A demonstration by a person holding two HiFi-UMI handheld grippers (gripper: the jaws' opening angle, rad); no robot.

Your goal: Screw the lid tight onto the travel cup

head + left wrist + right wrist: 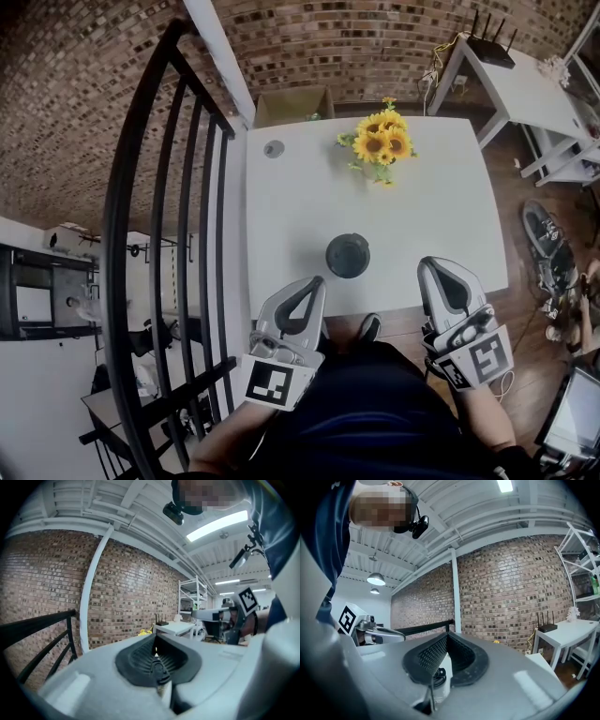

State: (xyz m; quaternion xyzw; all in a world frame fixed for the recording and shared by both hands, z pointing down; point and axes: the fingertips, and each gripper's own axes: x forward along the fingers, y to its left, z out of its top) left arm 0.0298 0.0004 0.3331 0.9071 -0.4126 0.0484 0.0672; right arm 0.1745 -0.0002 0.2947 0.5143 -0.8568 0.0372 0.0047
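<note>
The travel cup, seen from above with its dark round lid on top, stands near the front edge of the white table. My left gripper is shut and empty, its tips at the table's front edge just left of the cup and apart from it. Further right of the cup, my right gripper is shut and empty too. In the right gripper view the cup shows white with a dark lid through the gap under the shut jaws of the right gripper. The left gripper shows its jaws shut in its own view.
A bunch of sunflowers stands at the table's far side, and a small round grey disc lies at its far left corner. A black railing runs along the left. A cardboard box and a white side table stand beyond.
</note>
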